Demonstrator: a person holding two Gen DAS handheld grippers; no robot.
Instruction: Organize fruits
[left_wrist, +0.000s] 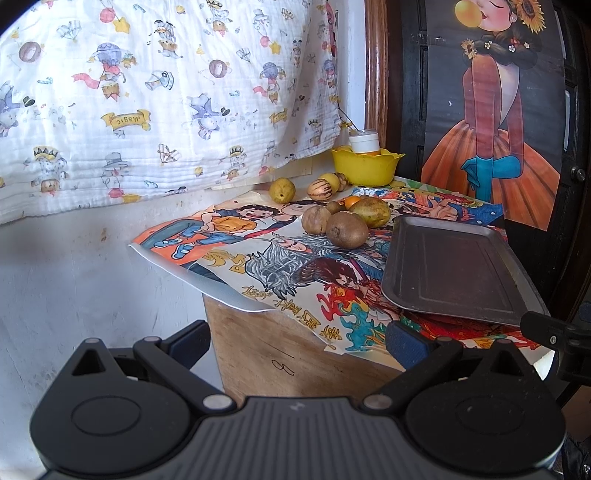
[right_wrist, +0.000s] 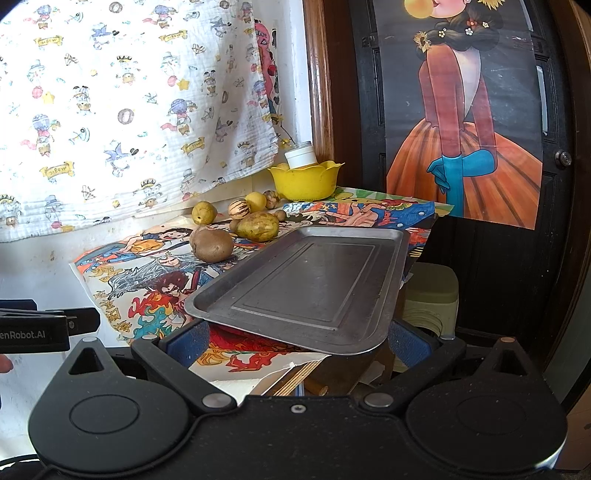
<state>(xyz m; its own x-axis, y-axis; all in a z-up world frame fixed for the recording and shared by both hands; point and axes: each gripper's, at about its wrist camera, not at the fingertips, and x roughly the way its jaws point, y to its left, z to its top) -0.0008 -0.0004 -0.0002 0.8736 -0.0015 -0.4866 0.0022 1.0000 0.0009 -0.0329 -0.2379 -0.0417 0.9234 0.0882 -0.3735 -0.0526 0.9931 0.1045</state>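
Holding a white jar (left_wrist: 364, 140), yellow bowl (left_wrist: 365, 168).

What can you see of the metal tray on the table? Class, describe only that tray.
The metal tray is a shallow, dull grey rectangle with rounded corners, a raised rim and a stepped flat floor. It is empty. It lies on the cartoon-printed cloth, its near corner jutting past the table edge. No fruit touches it; the kiwi sits just beside its far left. The right gripper is open in front of it, apparently not gripping it.

Matt metal tray (right_wrist: 314, 280), glossy yellow plastic bowl (right_wrist: 304, 182)
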